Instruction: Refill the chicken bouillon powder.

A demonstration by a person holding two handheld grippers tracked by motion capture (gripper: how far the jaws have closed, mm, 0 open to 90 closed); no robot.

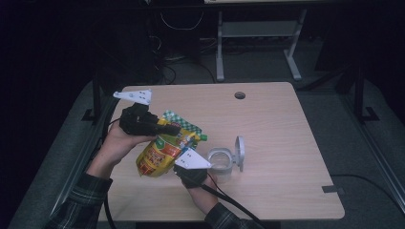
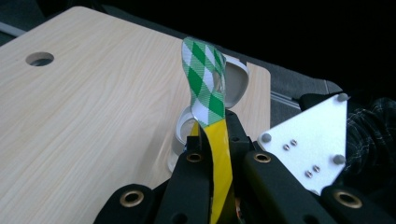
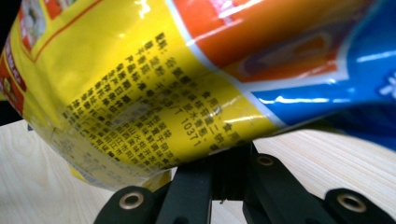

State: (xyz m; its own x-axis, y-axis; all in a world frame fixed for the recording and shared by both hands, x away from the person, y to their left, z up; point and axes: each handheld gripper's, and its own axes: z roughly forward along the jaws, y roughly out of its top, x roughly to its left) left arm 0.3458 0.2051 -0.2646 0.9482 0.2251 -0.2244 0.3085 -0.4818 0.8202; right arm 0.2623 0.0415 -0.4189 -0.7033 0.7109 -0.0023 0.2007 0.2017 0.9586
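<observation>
High view: a snack bag (image 1: 162, 150) is held above the tabletop (image 1: 277, 138) between two sets of tongs, just left of a clear jar (image 1: 220, 161) whose lid (image 1: 240, 152) is flipped open. The left tongs (image 1: 175, 129) are clamped on the bag's green-and-white checked top edge (image 2: 205, 84); the right tongs (image 1: 185, 168) are clamped on its lower side. The step in hand is judged to be opening or tipping the bag toward the jar. Both grips should be kept firm, the top seal pulled steadily rather than jerked, and the mouth kept over the jar so nothing is spilled. The bag is glossy yellow with orange and blue panels and small black print (image 3: 154, 107), and is creased where it is pinched.
</observation>
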